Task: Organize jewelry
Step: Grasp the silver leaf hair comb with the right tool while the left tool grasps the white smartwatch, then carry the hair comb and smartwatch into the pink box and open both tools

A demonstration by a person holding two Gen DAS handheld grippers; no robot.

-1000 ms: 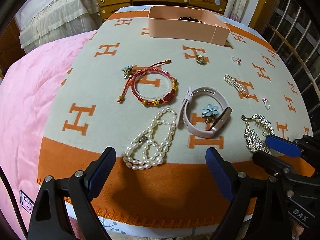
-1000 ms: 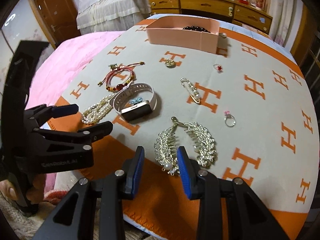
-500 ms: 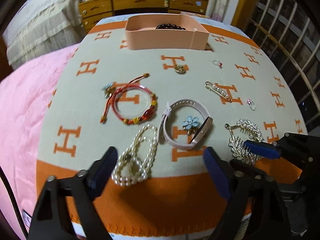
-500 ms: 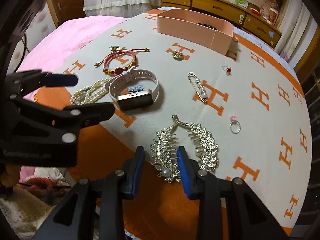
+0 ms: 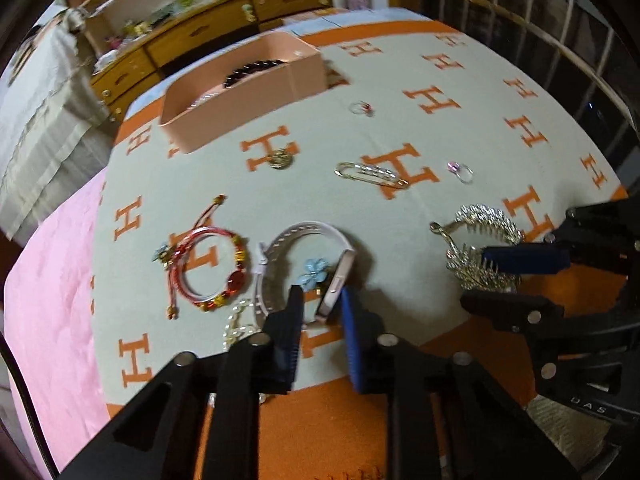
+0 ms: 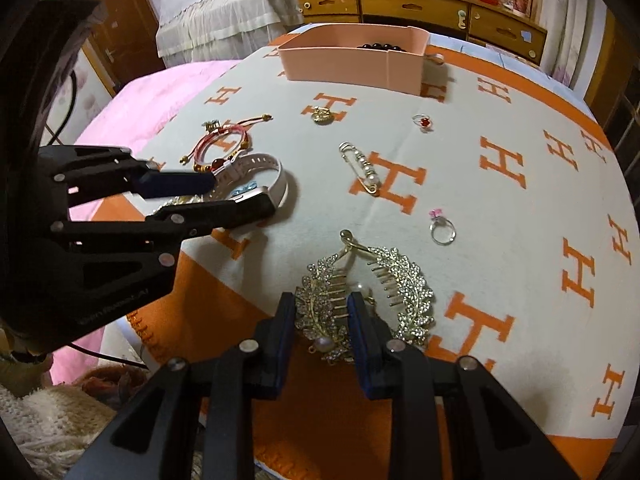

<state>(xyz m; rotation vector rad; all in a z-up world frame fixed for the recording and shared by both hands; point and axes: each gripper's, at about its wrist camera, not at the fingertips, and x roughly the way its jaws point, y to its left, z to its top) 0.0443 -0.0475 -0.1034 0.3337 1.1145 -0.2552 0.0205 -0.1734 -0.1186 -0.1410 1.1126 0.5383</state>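
Note:
My left gripper [image 5: 320, 304] has its jaws narrowed around the face of the pale pink smartwatch [image 5: 332, 280], which lies on the orange-and-cream blanket [image 5: 400, 220]; it also shows in the right wrist view [image 6: 256, 184]. My right gripper [image 6: 322, 312] has its jaws around the left leaf of the gold rhinestone hair comb [image 6: 360, 292], pads touching it; the comb rests on the blanket. The pink box [image 6: 352, 62] stands at the far side with dark beads [image 6: 380, 46] inside.
Loose on the blanket: red cord bracelet [image 5: 208, 264], pearl strand [image 5: 236, 324], blue flower charm [image 5: 314, 272], gold charm [image 5: 282, 159], pearl safety pin [image 6: 362, 168], red-stone ring [image 6: 423, 122], pink-stone ring [image 6: 442, 230]. Wooden drawers [image 6: 420, 4] stand behind; a window grille [image 5: 560, 40] is on the right.
My left gripper moved forward and right over the watch and its jaws narrowed around the watch face. My right gripper moved forward so its jaws straddle the comb's left leaf.

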